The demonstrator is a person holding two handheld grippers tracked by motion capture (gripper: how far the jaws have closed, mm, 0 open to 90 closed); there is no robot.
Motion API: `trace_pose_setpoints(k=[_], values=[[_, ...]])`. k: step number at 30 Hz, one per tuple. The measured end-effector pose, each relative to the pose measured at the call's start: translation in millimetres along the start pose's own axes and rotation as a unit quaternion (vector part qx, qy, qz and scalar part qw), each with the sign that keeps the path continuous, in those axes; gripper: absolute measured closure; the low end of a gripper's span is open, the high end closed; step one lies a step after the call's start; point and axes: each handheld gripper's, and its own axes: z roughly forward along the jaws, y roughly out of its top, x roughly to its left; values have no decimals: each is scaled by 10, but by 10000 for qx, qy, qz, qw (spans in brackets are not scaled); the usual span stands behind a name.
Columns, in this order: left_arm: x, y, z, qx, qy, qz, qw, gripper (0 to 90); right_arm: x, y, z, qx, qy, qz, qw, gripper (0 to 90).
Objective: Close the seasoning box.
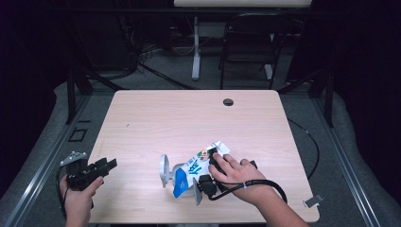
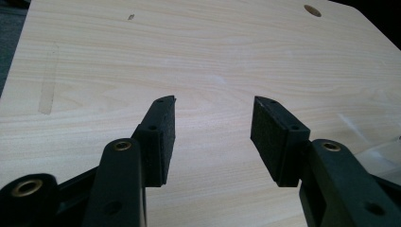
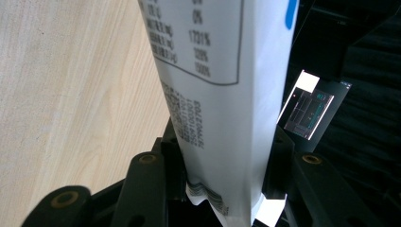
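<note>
A white pouch [image 1: 194,166] with blue and colourful print lies tilted at the front middle of the wooden table [image 1: 189,118], with a round grey part [image 1: 164,170] at its left end. My right gripper [image 1: 214,155] is shut on the pouch's upper right end, a hand over it. In the right gripper view the pouch [image 3: 213,94] shows its printed nutrition table, pinched between the jaws of my right gripper [image 3: 222,161]. My left gripper [image 1: 111,164] is held at the table's front left corner, apart from the pouch. Over bare wood, the left gripper [image 2: 213,101] stands open with nothing in it.
A cable hole [image 1: 228,101] sits near the table's far edge. A small grey clip [image 1: 313,201] lies at the front right corner. A black chair [image 1: 250,42] and a white desk leg [image 1: 196,52] stand beyond the table. A black cable [image 1: 312,146] runs on the floor at right.
</note>
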Motion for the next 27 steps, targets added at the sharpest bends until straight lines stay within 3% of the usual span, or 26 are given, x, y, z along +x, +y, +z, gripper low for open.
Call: trace_pose_setpoints(k=[27], values=[[11,-1,13,28,10,-12,10000,513,18,4,2,-75,-43,34,10000,650]])
